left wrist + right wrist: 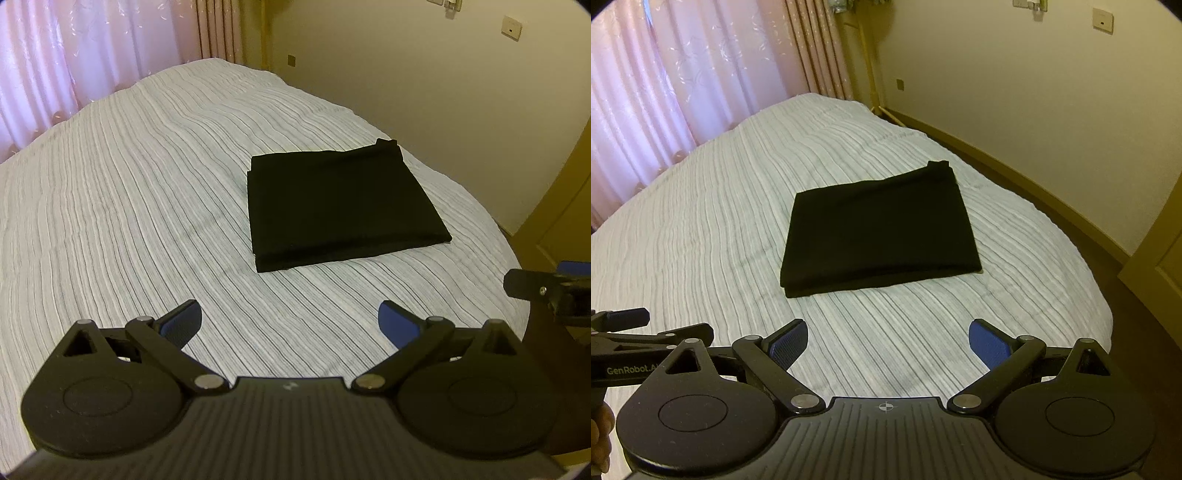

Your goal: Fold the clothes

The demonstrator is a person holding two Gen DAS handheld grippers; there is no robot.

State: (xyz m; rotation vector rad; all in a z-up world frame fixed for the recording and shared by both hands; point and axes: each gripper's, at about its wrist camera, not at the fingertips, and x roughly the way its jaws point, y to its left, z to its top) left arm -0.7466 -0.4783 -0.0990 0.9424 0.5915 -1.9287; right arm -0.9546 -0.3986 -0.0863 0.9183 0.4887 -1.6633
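A black garment [340, 203] lies folded into a flat rectangle on the striped white bed cover [122, 206], right of the bed's middle. In the right wrist view the same folded garment [879, 229] sits straight ahead. My left gripper [290, 321] hangs open well short of the garment, with nothing between its blue pads. My right gripper [888, 341] is open too, empty, above the near end of the bed. Each gripper shows at the edge of the other's view: the right one [546, 291] and the left one [635, 343].
Pink curtains [683, 74] hang behind the bed on the left. A cream wall [1015, 92] with sockets runs along the right, with a strip of floor [1052, 229] between it and the bed. A wooden door [1160, 266] stands at far right. A hand [600, 435] holds the left handle.
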